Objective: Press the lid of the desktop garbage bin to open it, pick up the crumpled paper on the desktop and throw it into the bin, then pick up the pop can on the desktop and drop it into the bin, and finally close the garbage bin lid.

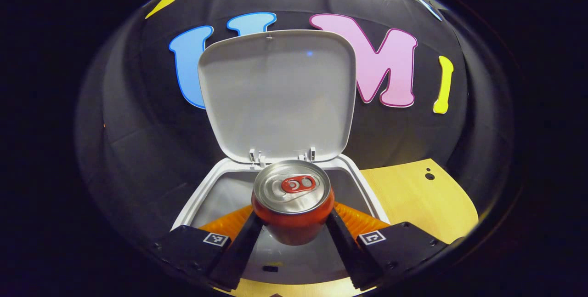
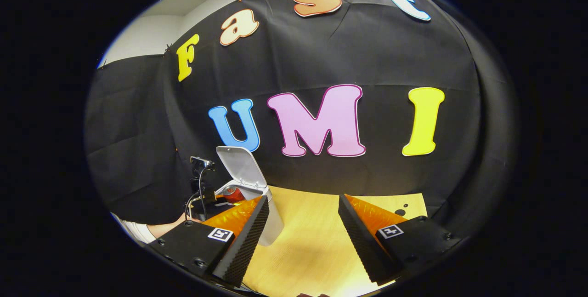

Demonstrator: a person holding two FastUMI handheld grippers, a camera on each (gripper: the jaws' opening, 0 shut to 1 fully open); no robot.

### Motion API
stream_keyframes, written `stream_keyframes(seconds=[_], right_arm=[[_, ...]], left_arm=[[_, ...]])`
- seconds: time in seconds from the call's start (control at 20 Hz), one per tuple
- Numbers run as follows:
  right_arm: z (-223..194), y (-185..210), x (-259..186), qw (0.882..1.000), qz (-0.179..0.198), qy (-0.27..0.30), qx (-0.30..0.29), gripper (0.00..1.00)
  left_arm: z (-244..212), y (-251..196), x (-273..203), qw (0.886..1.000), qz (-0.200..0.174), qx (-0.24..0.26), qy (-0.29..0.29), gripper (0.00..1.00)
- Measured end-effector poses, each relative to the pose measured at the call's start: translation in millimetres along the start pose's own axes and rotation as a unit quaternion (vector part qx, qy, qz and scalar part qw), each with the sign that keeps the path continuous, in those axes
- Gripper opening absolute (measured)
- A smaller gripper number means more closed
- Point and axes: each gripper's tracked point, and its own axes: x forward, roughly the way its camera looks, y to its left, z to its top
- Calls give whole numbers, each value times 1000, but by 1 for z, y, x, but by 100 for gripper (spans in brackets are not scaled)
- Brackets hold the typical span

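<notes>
In the left gripper view, the left gripper (image 1: pixel 292 223) has both fingers (image 1: pixel 243 242) pressed against the sides of the can (image 1: pixel 292 205), one on each side. The can stands upright in the grip, its silver top and red tab facing the camera, its red body between the pads. It hangs over the open mouth of the bin (image 1: pixel 202 196), inside the white rim. The lid (image 1: pixel 278 94) stands up behind the can, hinged at the bin's far edge, its pale inner face toward the camera. The desk (image 1: pixel 418 196) shows to the right of the bin.

In the right gripper view, the right gripper (image 2: pixel 303 223) has its fingers (image 2: pixel 245 237) spread wide with nothing between them, held above the desk (image 2: pixel 308 237). Off to its left stands the bin (image 2: pixel 274 228) with its lid (image 2: pixel 242 167) raised, and the can (image 2: pixel 233 194) sits at the bin's mouth in the left gripper (image 2: pixel 216 198). A hand (image 2: pixel 167 228) shows near the lower left edge. The paper cannot be made out.
</notes>
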Motion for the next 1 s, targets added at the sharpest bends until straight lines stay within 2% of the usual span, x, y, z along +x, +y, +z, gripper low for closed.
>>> stream_keyframes(seconds=[0.15,0.2,0.55,0.6,0.75,0.9,0.95,1.0], right_arm=[[5,4,-6,1000,5,-9,-2,100],[5,1,-8,1000,1,-10,-6,98],[5,-10,-17,1000,-18,-12,-2,98],[5,-12,-19,1000,-22,-13,-2,100],[2,-21,-22,999,-33,-14,1,98],[0,-29,-23,999,-42,-12,9,98],[0,-31,-23,999,-45,-12,11,98],[0,-34,-23,999,-48,-13,12,98]], left_arm=[[-4,14,0,1000,16,-11,2,87],[-5,17,-5,1000,18,-6,2,86],[-9,27,10,999,26,6,19,88],[-10,28,12,999,28,7,20,88],[-8,29,15,999,29,9,18,90],[3,40,8,997,66,30,5,93],[13,33,3,998,54,28,-12,98],[20,25,-3,998,39,26,-28,97]])
